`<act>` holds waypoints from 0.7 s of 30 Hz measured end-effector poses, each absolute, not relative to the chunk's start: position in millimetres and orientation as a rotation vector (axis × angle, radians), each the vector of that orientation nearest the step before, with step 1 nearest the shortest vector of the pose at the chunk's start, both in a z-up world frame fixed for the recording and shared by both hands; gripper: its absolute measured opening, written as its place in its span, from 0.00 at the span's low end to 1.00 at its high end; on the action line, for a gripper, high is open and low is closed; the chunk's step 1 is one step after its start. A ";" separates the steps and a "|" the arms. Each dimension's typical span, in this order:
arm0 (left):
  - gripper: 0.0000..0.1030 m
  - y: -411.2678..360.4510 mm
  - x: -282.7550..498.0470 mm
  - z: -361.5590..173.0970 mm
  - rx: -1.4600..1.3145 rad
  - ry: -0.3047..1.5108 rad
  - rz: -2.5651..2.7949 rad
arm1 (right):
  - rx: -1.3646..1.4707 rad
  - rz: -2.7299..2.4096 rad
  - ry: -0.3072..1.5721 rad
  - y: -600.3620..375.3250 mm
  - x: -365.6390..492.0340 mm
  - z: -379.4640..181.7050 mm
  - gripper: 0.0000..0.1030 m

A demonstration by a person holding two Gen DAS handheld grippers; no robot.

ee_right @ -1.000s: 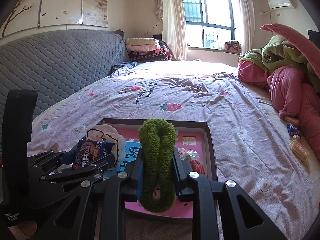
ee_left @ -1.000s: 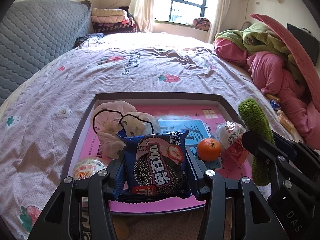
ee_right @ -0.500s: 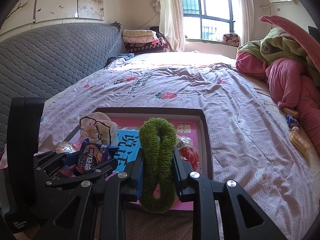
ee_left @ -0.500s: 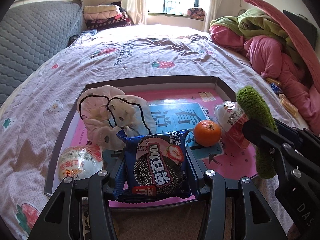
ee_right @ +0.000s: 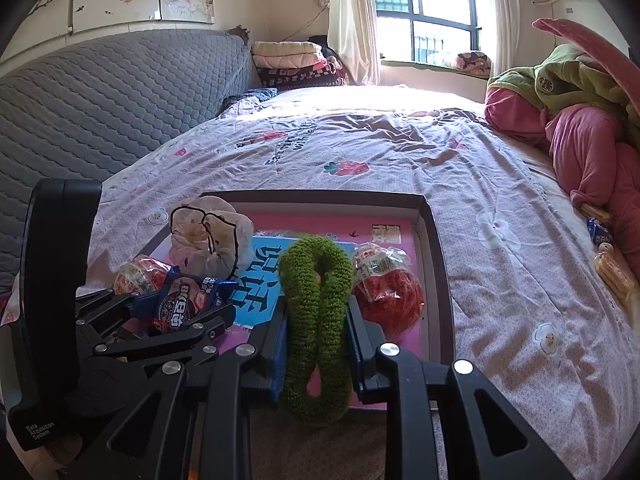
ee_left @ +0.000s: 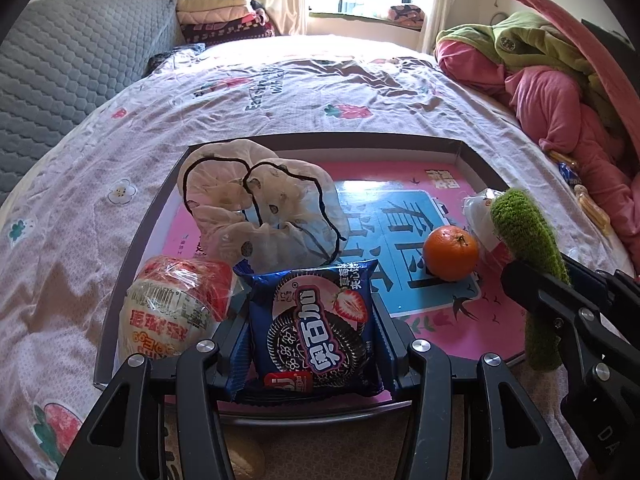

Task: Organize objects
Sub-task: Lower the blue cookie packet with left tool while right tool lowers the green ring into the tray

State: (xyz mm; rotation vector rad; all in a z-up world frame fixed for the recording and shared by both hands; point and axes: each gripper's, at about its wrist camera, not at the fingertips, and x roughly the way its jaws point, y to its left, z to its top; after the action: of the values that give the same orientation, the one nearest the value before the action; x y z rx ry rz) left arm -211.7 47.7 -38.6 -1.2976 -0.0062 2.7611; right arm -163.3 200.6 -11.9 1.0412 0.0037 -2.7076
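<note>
1. The left gripper is clamped on a blue cookie packet. One pad presses on each side edge of the packet.
2. The packet stands nearly upright with its printed face toward the left wrist camera. Its long axis runs along the fingers, the top crimp pointing away toward the far side of the tray. It sits over the tray's near edge.
3. The right gripper is pressed together on a green knitted loop. The loop is squeezed into a narrow, elongated shape.
4. The loop's long axis runs along the fingers. Its rounded upper end points toward the tray's far side; its lower end hangs below the pads, over the tray's near edge.
5. In the tray: a cream drawstring pouch at far left, a wrapped red-and-white snack at near left, just beside the packet.
6. An orange rests right of centre. A second red snack pack lies at the right wall, just beside the loop.
7. The tray lies on a strawberry-print bedspread.
</note>
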 end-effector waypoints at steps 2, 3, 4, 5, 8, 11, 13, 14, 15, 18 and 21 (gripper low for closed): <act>0.52 46.0 -212.1 -38.8 -1.297 -0.011 2.763 | 1.045 -2.701 0.003 199.3 -163.7 -13.7 0.25; 0.52 45.6 -212.2 -39.1 -1.300 -0.014 2.763 | 1.048 -2.697 0.002 198.4 -164.1 -15.0 0.25; 0.52 45.2 -212.3 -39.2 -1.301 -0.018 2.761 | 1.049 -2.696 0.000 197.5 -164.2 -15.7 0.25; 0.52 44.6 -212.2 -39.2 -1.301 -0.024 2.759 | 1.047 -2.696 0.001 196.1 -164.5 -16.4 0.26; 0.52 42.9 -212.9 -39.1 -1.304 -0.029 2.758 | 1.034 -2.700 0.006 192.5 -165.6 -18.0 0.26; 0.52 42.2 -213.3 -39.1 -1.306 -0.030 2.754 | 1.026 -2.709 0.007 190.4 -168.4 -21.2 0.26; 0.52 42.3 -213.4 -39.3 -1.308 -0.025 2.752 | 1.037 -2.713 0.012 189.8 -170.9 -25.2 0.27; 0.52 42.2 -213.1 -39.3 -1.307 -0.027 2.752 | 1.044 -2.717 0.016 189.5 -172.0 -27.6 0.27; 0.52 42.6 -213.2 -39.5 -1.308 -0.027 2.752 | 1.052 -2.720 0.017 189.9 -172.8 -29.5 0.27; 0.52 42.8 -212.7 -39.0 -1.308 -0.026 2.752 | 1.064 -2.716 -0.005 192.6 -173.2 -32.2 0.28; 0.52 43.3 -212.6 -38.8 -1.308 -0.024 2.753 | 1.063 -2.716 -0.013 193.9 -172.2 -32.2 0.29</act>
State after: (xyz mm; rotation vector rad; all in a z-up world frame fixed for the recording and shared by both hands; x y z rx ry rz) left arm -212.6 43.3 -38.8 -1.3080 -0.0236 2.7535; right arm -172.2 193.9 -32.2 1.0627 -0.0128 -2.7163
